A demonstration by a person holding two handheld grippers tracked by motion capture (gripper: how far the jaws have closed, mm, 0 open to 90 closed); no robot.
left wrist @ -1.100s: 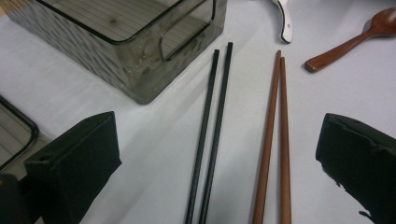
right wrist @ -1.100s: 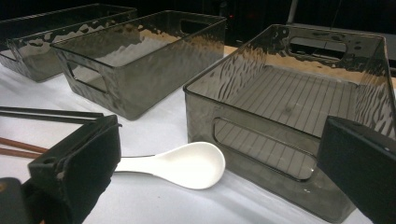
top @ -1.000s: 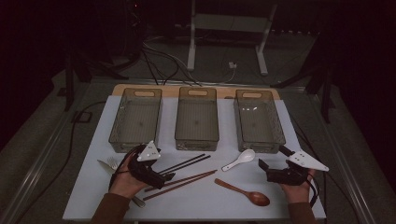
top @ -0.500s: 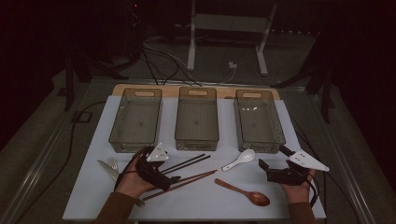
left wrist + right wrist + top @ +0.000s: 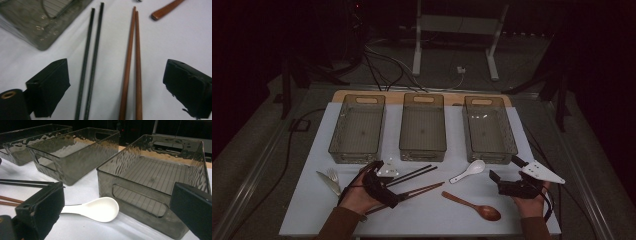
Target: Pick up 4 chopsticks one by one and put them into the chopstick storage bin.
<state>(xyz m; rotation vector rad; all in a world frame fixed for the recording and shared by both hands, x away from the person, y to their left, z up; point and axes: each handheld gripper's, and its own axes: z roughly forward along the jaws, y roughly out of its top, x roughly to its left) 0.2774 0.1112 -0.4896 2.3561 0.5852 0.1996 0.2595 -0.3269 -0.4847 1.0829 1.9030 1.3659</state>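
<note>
My left gripper (image 5: 398, 192) lies low over the near left of the white table, pointing right. In the left gripper view its jaws (image 5: 117, 92) stand wide and have just been closing a little. The black chopsticks (image 5: 91, 62) and the brown chopsticks (image 5: 132, 65) lie between the pads, touching neither. Both pairs also show in the high view, black chopsticks (image 5: 417, 173) behind brown chopsticks (image 5: 424, 189). My right gripper (image 5: 497, 183) rests at the near right, open and holding nothing. Ahead of its jaws (image 5: 117, 207) lies a white spoon (image 5: 97, 208).
Three smoky clear bins (image 5: 337, 145) (image 5: 422, 152) (image 5: 509, 142) stand in a row at the back. A wooden spoon (image 5: 474, 205) lies near the front edge, the white spoon (image 5: 468, 171) behind it. A fork (image 5: 332, 174) and knife (image 5: 328, 184) lie at the left.
My left hand has slid right and sunk toward the chopsticks, so they now lie between its jaws. The right gripper has kept still.
</note>
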